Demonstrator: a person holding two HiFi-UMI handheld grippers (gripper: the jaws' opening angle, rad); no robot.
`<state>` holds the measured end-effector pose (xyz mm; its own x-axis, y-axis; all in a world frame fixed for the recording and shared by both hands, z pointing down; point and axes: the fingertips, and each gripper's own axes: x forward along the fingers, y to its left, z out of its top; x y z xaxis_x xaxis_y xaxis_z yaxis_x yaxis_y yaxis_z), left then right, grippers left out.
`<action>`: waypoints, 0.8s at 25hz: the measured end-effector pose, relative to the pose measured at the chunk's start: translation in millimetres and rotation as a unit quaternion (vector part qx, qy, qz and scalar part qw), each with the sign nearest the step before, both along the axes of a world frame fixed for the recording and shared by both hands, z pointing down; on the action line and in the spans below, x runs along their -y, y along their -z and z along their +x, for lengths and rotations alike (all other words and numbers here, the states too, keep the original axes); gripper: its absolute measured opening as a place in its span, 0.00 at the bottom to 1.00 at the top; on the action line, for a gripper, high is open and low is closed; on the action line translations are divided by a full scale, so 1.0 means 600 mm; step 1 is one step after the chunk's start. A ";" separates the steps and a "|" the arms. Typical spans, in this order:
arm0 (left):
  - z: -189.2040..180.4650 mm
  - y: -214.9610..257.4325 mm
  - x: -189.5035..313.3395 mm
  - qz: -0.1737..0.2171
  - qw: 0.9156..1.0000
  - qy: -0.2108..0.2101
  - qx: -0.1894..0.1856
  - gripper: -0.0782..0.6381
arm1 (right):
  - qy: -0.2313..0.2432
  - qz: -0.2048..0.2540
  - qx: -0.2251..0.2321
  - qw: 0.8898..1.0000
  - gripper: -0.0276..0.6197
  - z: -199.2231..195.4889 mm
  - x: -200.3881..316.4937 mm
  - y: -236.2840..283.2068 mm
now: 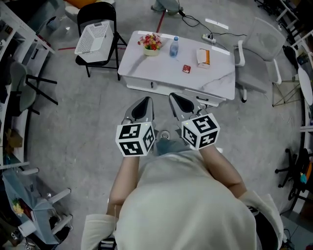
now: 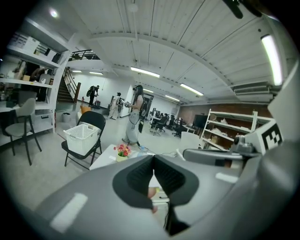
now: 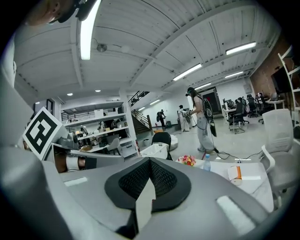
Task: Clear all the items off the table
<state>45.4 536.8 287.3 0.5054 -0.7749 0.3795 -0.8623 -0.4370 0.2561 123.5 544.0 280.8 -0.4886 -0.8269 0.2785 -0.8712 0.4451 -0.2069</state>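
Four items sitting on the white tabletop (image 1: 161,75), awaiting clearing.
Likely top-heavy flower pot (image 1: 151,44) wanting a hold at the pot; bottle (image 1: 174,47) smooth, mid-body; carton (image 1: 203,57) and small red box (image 1: 186,69) light, probably crushable. Nearer, left gripper (image 1: 145,101) and right gripper (image 1: 175,97) hovering short, fingers closed together, carrying nothing.

We note on the table (image 1: 146,72), left to right: flower pot (image 1: 151,43), bottle (image 1: 174,47), small packet (image 1: 186,69), box (image 1: 203,57). Left of it, a basket (image 1: 93,38) sits on a chair (image 1: 100,13).
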 end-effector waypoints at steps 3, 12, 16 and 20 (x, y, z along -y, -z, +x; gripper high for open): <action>-0.001 -0.007 0.041 -0.001 1.000 0.008 0.003 0.12 | 0.009 0.004 -0.004 1.000 0.04 0.003 0.042 0.000; 0.009 -0.022 0.134 -0.005 1.000 0.019 0.011 0.12 | 0.011 0.000 -0.002 1.000 0.04 0.019 0.132 -0.017; 0.013 -0.035 0.150 -0.016 1.000 0.022 0.012 0.12 | 0.010 -0.014 -0.005 1.000 0.04 0.028 0.147 -0.031; 0.016 -0.045 0.162 -0.022 1.000 0.005 0.015 0.12 | 0.008 -0.028 -0.002 1.000 0.04 0.029 0.159 -0.047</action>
